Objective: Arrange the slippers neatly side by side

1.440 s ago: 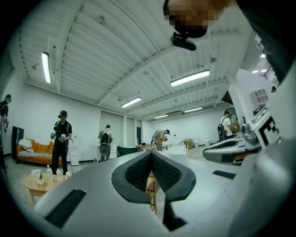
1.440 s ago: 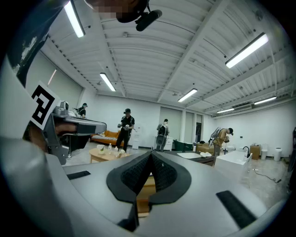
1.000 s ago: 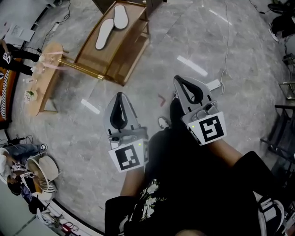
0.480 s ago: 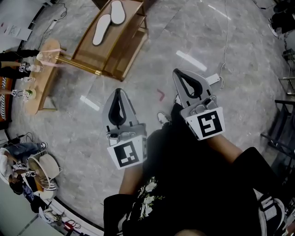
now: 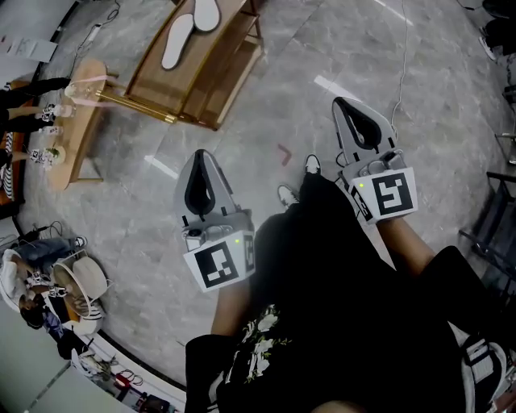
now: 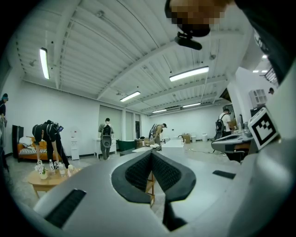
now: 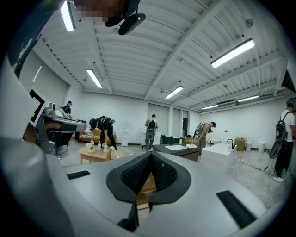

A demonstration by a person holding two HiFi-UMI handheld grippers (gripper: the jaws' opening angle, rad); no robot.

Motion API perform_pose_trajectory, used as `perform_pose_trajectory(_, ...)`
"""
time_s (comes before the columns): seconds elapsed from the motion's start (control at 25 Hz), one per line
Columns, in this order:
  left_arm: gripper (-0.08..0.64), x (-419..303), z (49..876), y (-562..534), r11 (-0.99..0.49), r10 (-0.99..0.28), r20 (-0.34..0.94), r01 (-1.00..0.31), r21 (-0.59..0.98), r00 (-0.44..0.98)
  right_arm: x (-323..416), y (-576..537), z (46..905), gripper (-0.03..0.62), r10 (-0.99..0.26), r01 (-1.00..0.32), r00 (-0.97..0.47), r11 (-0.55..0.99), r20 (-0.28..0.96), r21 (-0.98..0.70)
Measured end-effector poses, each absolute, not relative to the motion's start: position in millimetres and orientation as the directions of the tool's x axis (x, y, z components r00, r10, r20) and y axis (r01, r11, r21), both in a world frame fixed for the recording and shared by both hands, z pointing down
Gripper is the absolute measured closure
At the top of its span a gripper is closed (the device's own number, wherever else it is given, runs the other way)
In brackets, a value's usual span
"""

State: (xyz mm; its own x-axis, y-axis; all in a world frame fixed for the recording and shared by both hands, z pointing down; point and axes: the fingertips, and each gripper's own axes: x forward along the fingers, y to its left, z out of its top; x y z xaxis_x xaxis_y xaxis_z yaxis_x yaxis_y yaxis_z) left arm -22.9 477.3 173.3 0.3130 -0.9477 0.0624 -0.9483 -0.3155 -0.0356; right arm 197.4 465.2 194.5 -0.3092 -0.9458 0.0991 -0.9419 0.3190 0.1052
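Observation:
Two white slippers (image 5: 176, 42) (image 5: 205, 12) lie sole-like and slightly angled apart on top of a low wooden rack (image 5: 211, 85) at the head view's upper left. Both grippers are held level over the marble floor, well short of the rack. My left gripper (image 5: 198, 155) is shut and empty, pointing toward the rack. My right gripper (image 5: 341, 102) is further right, also shut with nothing in it. In the left gripper view the pads (image 6: 163, 172) meet, and the shut gripper (image 6: 151, 153) lines up with part of the rack (image 6: 150, 183). The right gripper (image 7: 150, 154) also has its jaws closed.
A small wooden side table (image 5: 74, 133) with bottles stands left of the rack, a person bending over it. Shoes and bags (image 5: 74, 284) are heaped at the lower left. A cable (image 5: 401, 64) runs across the floor, and dark furniture (image 5: 498, 211) lines the right edge.
My right gripper has swung to the right and a little further out. The left gripper has stayed put. Both remain shut.

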Motion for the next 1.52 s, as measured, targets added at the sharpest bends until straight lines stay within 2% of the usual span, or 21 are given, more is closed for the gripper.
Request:
perform_pose_trajectory(0.28,0.558,-5,178,458,-0.315,-0.946,0.094,-0.949,-0.034,0.31,185,447,196,0.594,-0.922,-0.922,-0.37,0.38,0.116,0.079)
perform_pose_trajectory(0.6,0.558,13,182,442,-0.314,-0.944,0.123,-0.948,-0.044,0.307,202,428,210,0.594,-0.896,-0.897,-0.421,0.435,0.141,0.08)
perform_pose_trajectory(0.8,0.558,42,168,430,-0.334,-0.94,0.095,-0.94,-0.072,0.327,216,425,224,0.594,-0.873,-0.882,-0.456,0.47,0.174,0.046)
perform_pose_trajectory(0.96,0.558,58,171,426,-0.369,-0.926,0.093,-0.929,-0.029,0.365,205,418,218,0.594,-0.851,-0.855,-0.502,0.515,0.151,0.06)
perform_pose_trajectory(1.24,0.558,87,188,425,-0.354,-0.93,0.11,-0.935,0.001,0.352,221,418,211,0.594,-0.844,-0.843,-0.523,0.533,0.119,0.071)
perform_pose_trajectory(1.52,0.558,95,176,422,-0.325,-0.942,0.097,-0.945,-0.033,0.32,235,413,216,0.594,-0.841,-0.844,-0.525,0.534,0.129,0.043)
